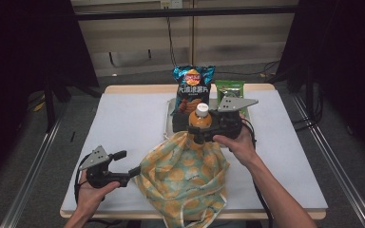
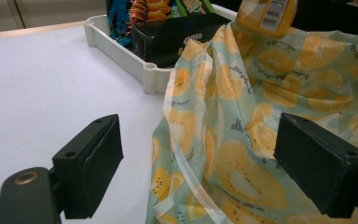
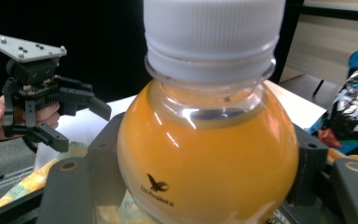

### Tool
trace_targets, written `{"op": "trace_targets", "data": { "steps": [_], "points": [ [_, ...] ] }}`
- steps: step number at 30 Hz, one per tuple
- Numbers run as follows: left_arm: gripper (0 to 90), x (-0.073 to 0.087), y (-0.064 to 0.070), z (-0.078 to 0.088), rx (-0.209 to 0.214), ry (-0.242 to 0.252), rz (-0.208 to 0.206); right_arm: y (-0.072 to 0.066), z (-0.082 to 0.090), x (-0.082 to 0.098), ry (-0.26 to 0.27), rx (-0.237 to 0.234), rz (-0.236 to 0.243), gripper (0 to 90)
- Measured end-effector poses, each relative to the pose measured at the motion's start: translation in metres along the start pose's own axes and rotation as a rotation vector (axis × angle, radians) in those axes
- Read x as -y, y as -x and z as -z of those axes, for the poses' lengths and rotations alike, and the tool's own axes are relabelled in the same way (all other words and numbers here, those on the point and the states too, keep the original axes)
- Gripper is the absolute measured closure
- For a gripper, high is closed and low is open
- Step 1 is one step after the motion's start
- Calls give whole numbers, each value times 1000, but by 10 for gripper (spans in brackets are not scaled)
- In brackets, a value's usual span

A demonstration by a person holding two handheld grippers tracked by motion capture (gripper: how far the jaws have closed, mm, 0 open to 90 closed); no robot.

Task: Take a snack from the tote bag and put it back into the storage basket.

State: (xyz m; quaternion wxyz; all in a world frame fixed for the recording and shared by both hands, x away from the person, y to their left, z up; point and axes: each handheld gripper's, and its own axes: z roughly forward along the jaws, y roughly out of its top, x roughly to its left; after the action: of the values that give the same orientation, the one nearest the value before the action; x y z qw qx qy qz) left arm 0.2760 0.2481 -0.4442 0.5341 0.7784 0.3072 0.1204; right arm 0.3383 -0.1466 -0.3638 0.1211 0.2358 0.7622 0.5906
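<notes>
- 2 tongs in play: your right tongs [image 1: 204, 130] clamp the orange juice bottle [image 1: 200, 118] at its shoulder, pads pressed on both sides below the white cap [image 3: 212, 28].
- Bottle sits upright, long axis vertical, directly above the mouth of the fruit-print bag [image 1: 185, 175]; judged next move is straight down into the bag.
- Your left tongs [image 1: 126, 164] stand open with nothing between the pads, at the bag's left edge, fabric just beyond the tips; they are nearer to the bag's rim.
- Bag lies on the white table [image 1: 123, 123], in front of the tray [image 2: 121, 51].
- Writing: bottle carries a small eagle logo [image 3: 157, 183] with text too blurred to read; blue chip bag [image 1: 193, 88] shows a Lay's badge and Chinese characters; black box [image 2: 177, 37] in the tray reads OREO.
</notes>
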Motion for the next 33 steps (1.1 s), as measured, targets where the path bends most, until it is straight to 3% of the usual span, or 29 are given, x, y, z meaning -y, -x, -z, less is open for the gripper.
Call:
{"op": "trace_targets", "data": {
  "steps": [15,16,25,33],
  "points": [
    [147,0,0,0,12,4,1,10,24,-9,56,62,-23,307],
    [148,0,0,0,12,4,1,11,26,-9,66,60,-40,307],
    [148,-1,0,0,16,5,-1,17,39,-12,74,97,-45,307],
    [147,-1,0,0,20,10,-1,28,53,-9,61,172,-56,307]
  ]
}}
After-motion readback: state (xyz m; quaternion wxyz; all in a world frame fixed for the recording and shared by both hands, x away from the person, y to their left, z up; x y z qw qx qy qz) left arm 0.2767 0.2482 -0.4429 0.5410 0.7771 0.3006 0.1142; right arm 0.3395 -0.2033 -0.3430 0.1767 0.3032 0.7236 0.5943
